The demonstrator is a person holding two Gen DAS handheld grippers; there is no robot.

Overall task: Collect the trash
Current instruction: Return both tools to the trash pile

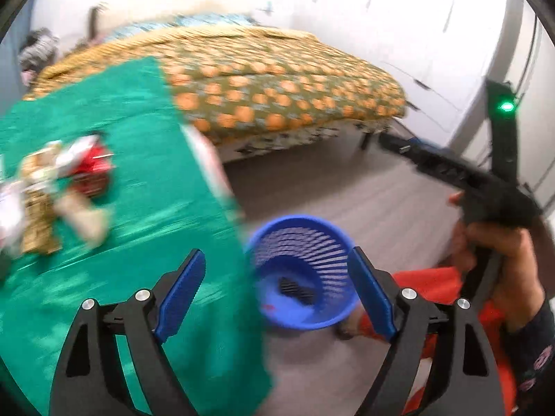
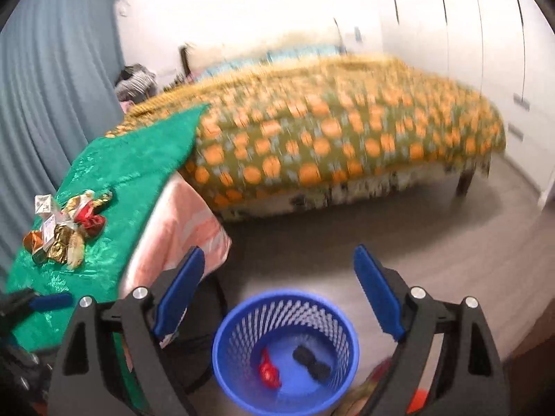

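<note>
Blue basket (image 2: 285, 350) on the floor holds a red wrapper (image 2: 269, 374) at seven o'clock; left gripper (image 1: 277, 294) and right gripper (image 2: 277, 294) gape empty; more wrappers (image 2: 67, 228) at nine o'clock.

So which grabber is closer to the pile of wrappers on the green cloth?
Left. The left gripper hangs over the green cloth's edge, with the wrappers just ahead. The right gripper is off the cloth, above the blue bin on the floor.

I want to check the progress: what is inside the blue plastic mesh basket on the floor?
Inside the blue plastic mesh basket lie a crumpled red wrapper and a black crumpled piece. The near wall hides part of the bottom.
</note>
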